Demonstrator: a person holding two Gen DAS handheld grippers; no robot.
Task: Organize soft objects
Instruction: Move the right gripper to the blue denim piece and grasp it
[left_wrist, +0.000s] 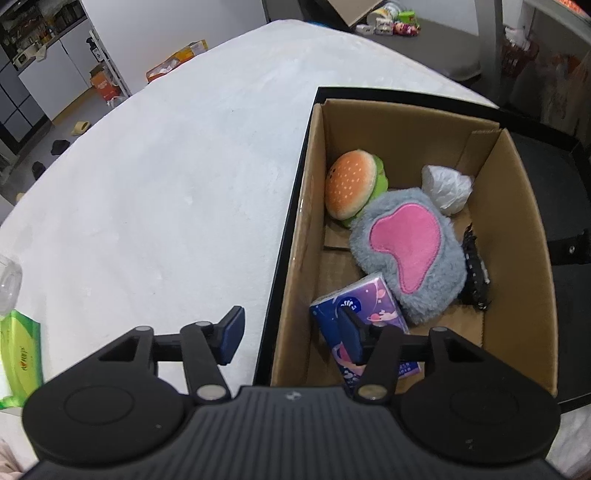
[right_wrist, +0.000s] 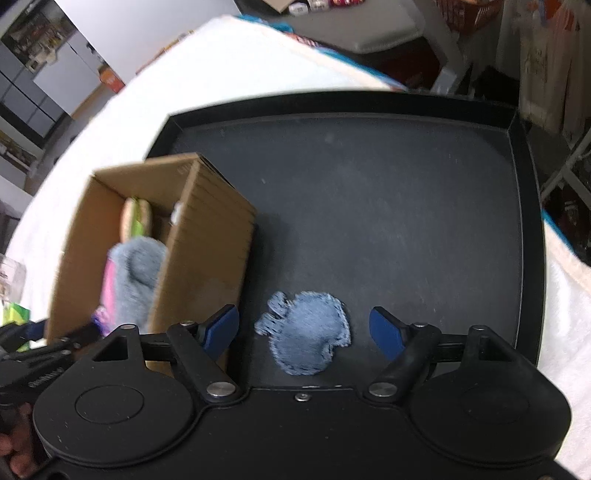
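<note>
White cloth-covered table (left_wrist: 155, 192), shallow black tray (right_wrist: 369, 192) on it, open brown cardboard box (left_wrist: 524, 258) in the tray holding the grey-and-pink plush (left_wrist: 410, 254). Right gripper (right_wrist: 304, 330) wide open, empty, above the small blue denim patch (right_wrist: 308, 332). Left gripper (left_wrist: 291, 339) half open, empty, straddling the box wall.

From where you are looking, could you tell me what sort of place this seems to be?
Probably a lived-in home or a workroom staged as one. A white-covered table holds a cardboard box of soft toys, shelving with packaged goods stands along the far wall, and shoes lie on the floor.
</note>
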